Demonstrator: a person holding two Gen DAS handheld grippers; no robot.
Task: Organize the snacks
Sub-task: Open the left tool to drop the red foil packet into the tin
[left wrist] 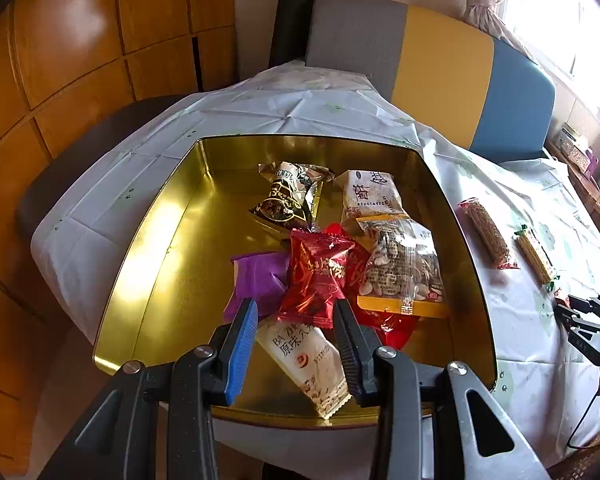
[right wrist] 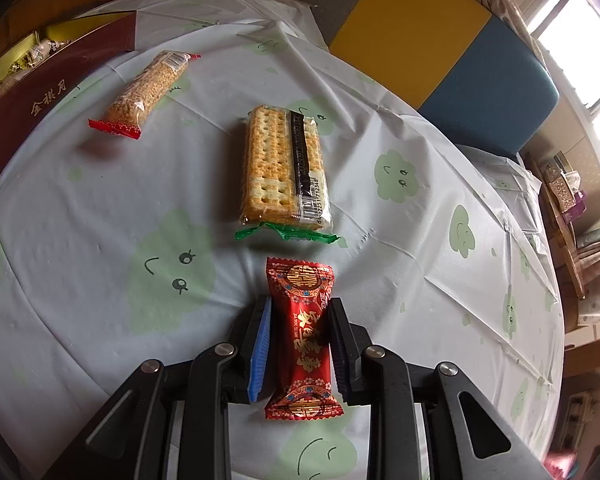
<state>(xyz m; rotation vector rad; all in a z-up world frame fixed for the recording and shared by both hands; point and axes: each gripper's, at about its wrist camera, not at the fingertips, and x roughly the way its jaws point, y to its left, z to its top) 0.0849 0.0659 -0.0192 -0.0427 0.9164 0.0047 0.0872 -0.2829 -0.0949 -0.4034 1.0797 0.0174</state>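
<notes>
The left gripper hangs over the near edge of the gold tin, and its jaws are spread apart with nothing held. A white snack bag lies in the tin under the jaws. At 12 o'clock from it sit a red candy bag, a purple bag and a clear bag of seeds. Farther back lie a dark gold bag and a pale cookie bag.

The right gripper has its jaws squeezed on a red candy, one on each side, just over the counter. At 12 o'clock from the candy lies a pack of crackers with a green end. At 10 o'clock lies a rice bar with red ends. The tin's dark red wall shows at the far left.
</notes>
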